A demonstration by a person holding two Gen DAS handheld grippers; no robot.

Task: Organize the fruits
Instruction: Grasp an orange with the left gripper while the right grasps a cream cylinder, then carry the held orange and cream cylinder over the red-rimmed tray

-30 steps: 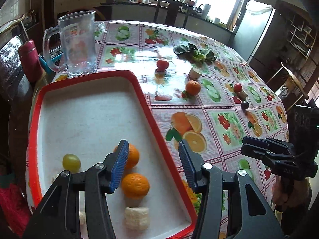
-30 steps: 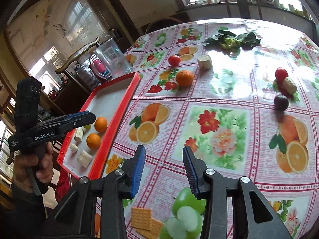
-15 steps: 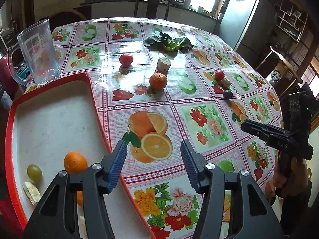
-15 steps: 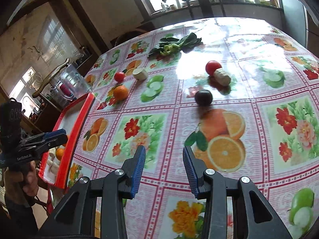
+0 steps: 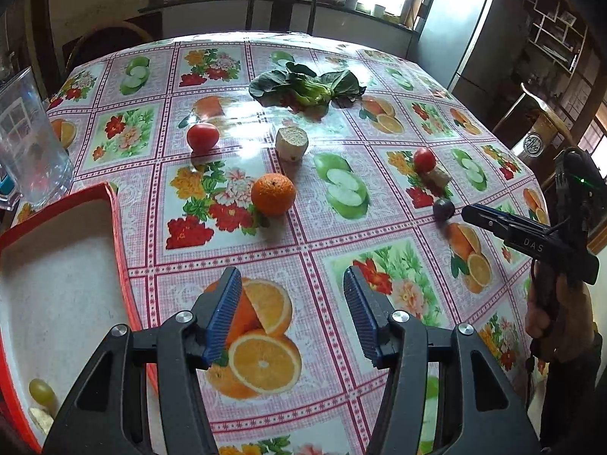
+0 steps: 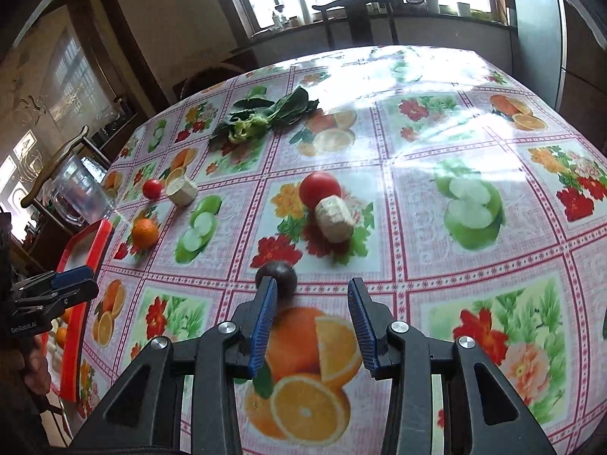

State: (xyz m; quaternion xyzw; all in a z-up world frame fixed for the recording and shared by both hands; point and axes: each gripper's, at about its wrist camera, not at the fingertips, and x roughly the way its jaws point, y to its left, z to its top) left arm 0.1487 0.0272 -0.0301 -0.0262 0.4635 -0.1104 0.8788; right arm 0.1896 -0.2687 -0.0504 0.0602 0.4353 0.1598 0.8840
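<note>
My left gripper [image 5: 292, 314] is open and empty above the printed tablecloth, right of the red tray [image 5: 119, 227]. An orange [image 5: 273, 194], a red tomato [image 5: 203, 136] and a pale cut chunk [image 5: 291, 143] lie ahead of it. A green grape [image 5: 41, 390] lies in the tray. My right gripper [image 6: 313, 322] is open and empty, its left finger just in front of a dark plum [image 6: 282, 276]. Beyond the plum lie a red tomato [image 6: 318, 187] and a pale chunk [image 6: 334, 219], touching. The right gripper also shows in the left wrist view [image 5: 470, 213], close to the plum [image 5: 444, 209].
Leafy greens [image 5: 307, 87] lie at the far middle of the round table. A clear glass mug [image 5: 28, 148] stands at the far left beside the tray. A chair [image 5: 280, 3] stands behind the table. The table edge [image 6: 592, 409] curves close on the right.
Both grippers have swung right and forward. The left one has left the tray and is now over the tablecloth. The right one has closed in on the dark plum.
</note>
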